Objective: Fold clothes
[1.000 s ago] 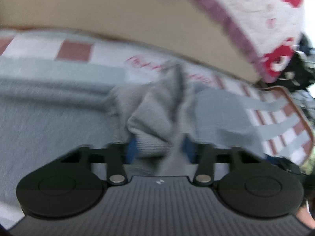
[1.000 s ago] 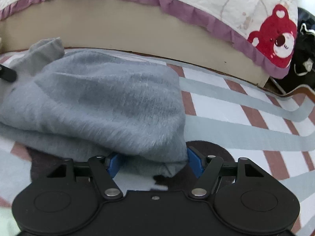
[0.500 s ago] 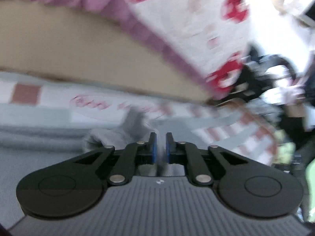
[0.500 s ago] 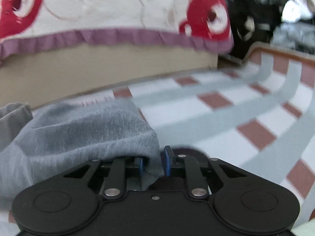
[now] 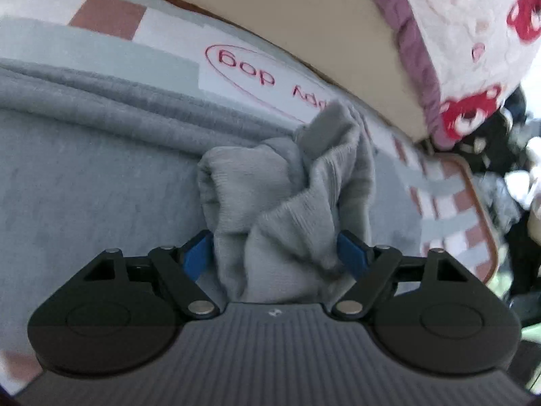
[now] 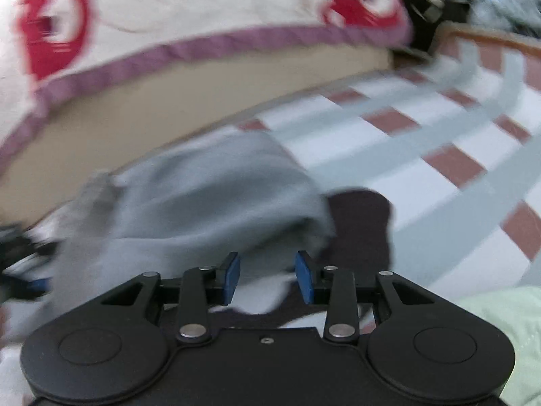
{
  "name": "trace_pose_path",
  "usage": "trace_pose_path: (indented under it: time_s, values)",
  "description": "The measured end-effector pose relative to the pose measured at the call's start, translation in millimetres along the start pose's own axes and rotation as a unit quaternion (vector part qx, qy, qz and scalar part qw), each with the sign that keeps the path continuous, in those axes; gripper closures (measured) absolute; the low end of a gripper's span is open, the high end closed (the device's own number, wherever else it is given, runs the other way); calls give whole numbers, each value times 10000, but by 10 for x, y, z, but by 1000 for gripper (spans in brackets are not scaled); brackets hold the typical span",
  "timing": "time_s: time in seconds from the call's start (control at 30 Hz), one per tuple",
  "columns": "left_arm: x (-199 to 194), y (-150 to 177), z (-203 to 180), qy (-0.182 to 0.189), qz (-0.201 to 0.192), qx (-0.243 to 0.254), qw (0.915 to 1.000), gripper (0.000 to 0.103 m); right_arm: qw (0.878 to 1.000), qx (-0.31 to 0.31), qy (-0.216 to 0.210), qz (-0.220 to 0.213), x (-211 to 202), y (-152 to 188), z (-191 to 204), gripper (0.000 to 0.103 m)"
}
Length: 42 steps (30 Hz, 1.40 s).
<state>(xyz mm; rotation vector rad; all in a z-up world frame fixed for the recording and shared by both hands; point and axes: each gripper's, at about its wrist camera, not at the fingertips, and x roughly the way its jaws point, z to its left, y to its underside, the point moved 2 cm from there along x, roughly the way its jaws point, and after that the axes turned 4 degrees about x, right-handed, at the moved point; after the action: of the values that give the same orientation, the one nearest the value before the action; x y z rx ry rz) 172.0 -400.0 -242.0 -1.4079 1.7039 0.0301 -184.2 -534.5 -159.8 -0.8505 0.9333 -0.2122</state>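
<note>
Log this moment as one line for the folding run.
step: releasing fold | left gripper: opening, bunched grey garment between jaws | right gripper: opening, nothing gripped | surface: checked mat

I see red lettering inside a red oval on the checked mat (image 5: 257,74), upside down to me; "dog" is readable, the rest hidden by grey cloth.

A checked mat (image 6: 422,135) of white, grey and brick-red squares (red lettering near its far edge) runs up to a beige base (image 5: 270,10), over which hangs a purple-trimmed bear-print cover (image 6: 169,17).
</note>
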Motion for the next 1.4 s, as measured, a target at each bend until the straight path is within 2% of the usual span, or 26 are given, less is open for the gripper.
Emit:
trace_pose_path:
  time_s: [0.07,0.13,0.17,0.27,0.3,0.4,0.47,0.5,0.53,0.6,0.7,0.77,0.83,0.9,0.97,1.03,1.13,1.23,1.27,1.33,1.4]
  values:
    - [-51,-60,-171,-186,-305,780,9963,64,9989,-297,-333,-165,-29,-39,186,62]
    - [-146,-89,-277,-337,-491,1088,9923,66,9965,-473,-659,-224,42,-116,375,62]
    - [-141,-84,-268,-435,-389,1009,9932,64,9952,-532,-792,-208,109,-160,469,62]
    - [-38,-14,-178,-720,68,814,9941,44,9914,-745,-1065,-133,355,-279,802,62]
    - [-70,-7,-159,-759,107,770,9941,43,9891,-861,-1195,-75,445,-309,939,62]
    - [-270,-16,-110,-860,131,530,9948,37,9824,-1176,-1444,169,743,-328,1338,63]
    - [-536,-21,-37,-1250,-61,332,9916,35,9799,-1283,-1436,511,954,-223,1476,63]
    - [-671,-21,1,-1457,-164,238,9889,30,9780,-1335,-1428,722,1063,-155,1538,64]
    - [-821,-8,87,-1725,-272,74,9846,28,9760,-1427,-1405,855,1138,-75,1585,63]
    - [-1117,32,298,-2204,-470,-342,9737,25,9734,-1675,-1327,831,1160,93,1613,63]
    - [-1468,82,706,-2573,-492,-1258,9568,25,9770,-1329,-1388,918,1125,65,1533,63]
    - [-1702,134,1007,-2318,-475,-2034,9501,25,9768,-1367,-1344,958,1091,46,1540,63]
    - [-1926,239,1244,-2057,-626,-2679,9391,21,9776,-1476,-1303,745,930,41,1617,63]
    - [-2051,377,1405,-2104,-780,-3165,9217,16,9775,-1578,-1330,430,709,43,1722,63]
    - [-2169,518,1560,-2171,-931,-3630,9013,16,9728,-1580,-1674,270,481,85,1817,63]
    - [-2123,545,1607,-2085,-997,-3702,8997,16,9640,-1798,-1946,235,314,178,1937,62]
    - [-1936,533,1583,-2155,-786,-3625,9033,16,9486,-2355,-2098,257,148,337,2137,61]
    - [-1878,549,1559,-2389,-1043,-3746,8898,16,9401,-2581,-2197,348,99,438,2274,60]
    - [-1870,509,1535,-2591,-1134,-3616,8884,16,9391,-2592,-2223,385,108,455,2297,60]
    - [-1792,386,1504,-3067,-1041,-2969,8983,16,9367,-2645,-2253,444,137,481,2343,60]
    - [-1736,344,1533,-3240,-897,-2730,9013,10,9331,-2793,-2220,463,147,516,2366,60]
